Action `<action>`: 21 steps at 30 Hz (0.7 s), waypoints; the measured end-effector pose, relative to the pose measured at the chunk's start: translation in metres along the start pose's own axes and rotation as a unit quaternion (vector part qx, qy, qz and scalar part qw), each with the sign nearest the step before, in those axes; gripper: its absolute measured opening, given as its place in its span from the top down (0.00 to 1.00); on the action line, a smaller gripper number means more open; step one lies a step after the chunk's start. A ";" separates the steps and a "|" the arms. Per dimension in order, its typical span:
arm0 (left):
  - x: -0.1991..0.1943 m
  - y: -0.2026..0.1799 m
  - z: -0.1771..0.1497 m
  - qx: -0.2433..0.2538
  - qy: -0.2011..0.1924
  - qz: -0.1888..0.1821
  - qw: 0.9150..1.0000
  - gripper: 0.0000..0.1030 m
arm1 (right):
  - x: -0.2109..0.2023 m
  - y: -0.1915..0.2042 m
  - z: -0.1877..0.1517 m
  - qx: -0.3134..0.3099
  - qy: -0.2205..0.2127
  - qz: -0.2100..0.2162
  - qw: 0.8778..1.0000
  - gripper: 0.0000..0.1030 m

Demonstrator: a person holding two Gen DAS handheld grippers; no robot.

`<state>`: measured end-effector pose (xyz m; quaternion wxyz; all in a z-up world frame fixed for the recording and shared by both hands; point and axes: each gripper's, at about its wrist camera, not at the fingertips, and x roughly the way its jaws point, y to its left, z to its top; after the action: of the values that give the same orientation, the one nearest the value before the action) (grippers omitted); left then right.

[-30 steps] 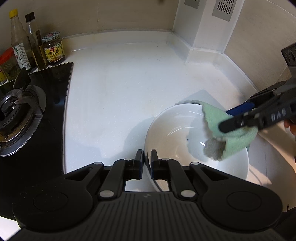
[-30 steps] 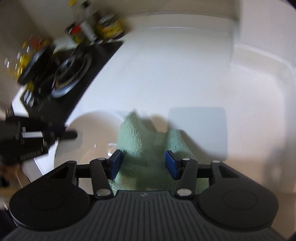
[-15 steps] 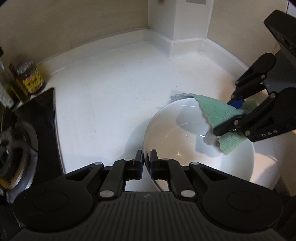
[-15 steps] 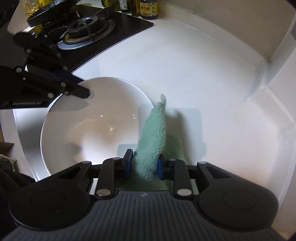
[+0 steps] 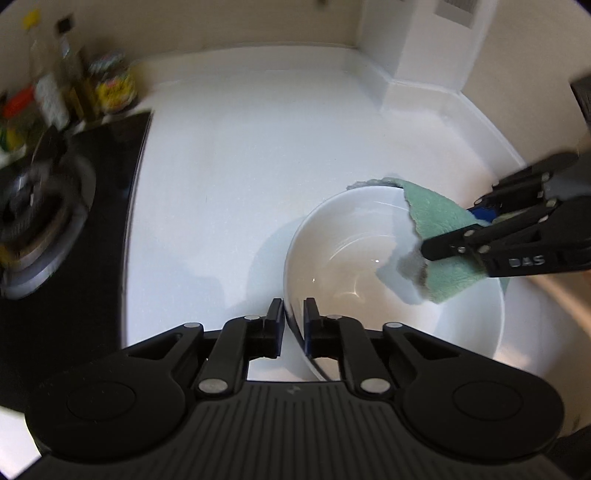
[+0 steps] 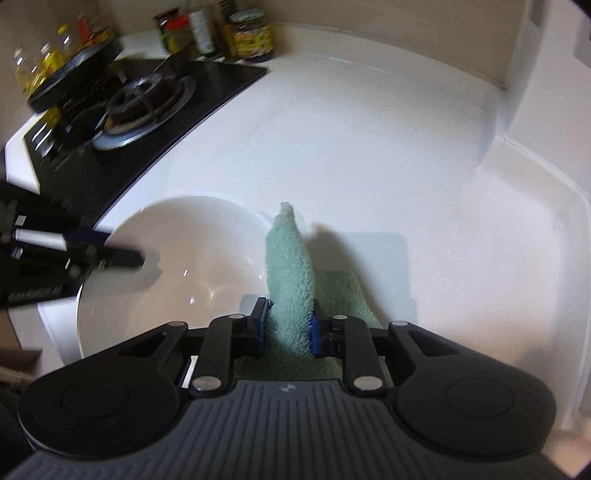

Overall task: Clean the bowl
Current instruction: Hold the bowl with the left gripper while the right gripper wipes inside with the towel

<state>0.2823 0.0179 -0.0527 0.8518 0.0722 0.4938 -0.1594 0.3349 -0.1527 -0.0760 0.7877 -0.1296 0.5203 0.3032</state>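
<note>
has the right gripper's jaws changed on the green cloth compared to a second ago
Yes. The right gripper stood wide open around the green cloth then; its jaws have just been closing and now pinch a raised fold beside the bowl.

Dim indoor light leaves the white tabletop (image 5: 258, 177) greyish, with small glints inside the bowl (image 5: 354, 266). Fisheye bending darkens the corners. Motion blur smears the bottles (image 5: 55, 96) and stove burner (image 5: 33, 206).

We're in a home kitchen: a black glass hob (image 6: 155, 122) with a gas burner (image 6: 142, 98), sauce jars and oil bottles (image 6: 221, 33) lined against the wall, and a white bench (image 6: 332, 147) meeting beige wall tiles (image 5: 221, 22).
</note>
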 end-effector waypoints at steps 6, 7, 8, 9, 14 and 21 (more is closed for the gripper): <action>0.011 -0.001 0.016 0.131 0.008 -0.016 0.991 0.88 | 0.009 0.011 0.035 -0.142 0.064 -0.003 0.988 0.80; 0.012 -0.002 0.017 0.144 0.009 -0.018 0.989 0.89 | 0.011 0.016 0.042 -0.177 0.066 -0.010 0.982 0.80; 0.013 -0.002 0.020 0.171 0.008 -0.026 0.985 0.89 | 0.012 0.022 0.048 -0.210 0.066 -0.013 0.975 0.80; 0.014 -0.002 0.022 0.183 0.008 -0.033 0.983 0.90 | 0.014 0.027 0.055 -0.243 0.065 -0.010 0.968 0.80; 0.020 -0.001 0.031 0.188 0.006 -0.060 0.980 0.92 | 0.026 0.037 0.085 -0.308 0.060 0.032 0.949 0.85; 0.008 0.022 0.005 -0.027 -0.012 -0.046 0.999 0.80 | 0.027 0.019 0.073 -0.209 0.033 0.019 0.977 0.87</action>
<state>0.2978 0.0356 -0.0573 0.8511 0.0251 0.4904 -0.1857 0.3846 -0.0904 -0.0666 0.7200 -0.2916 0.4732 0.4154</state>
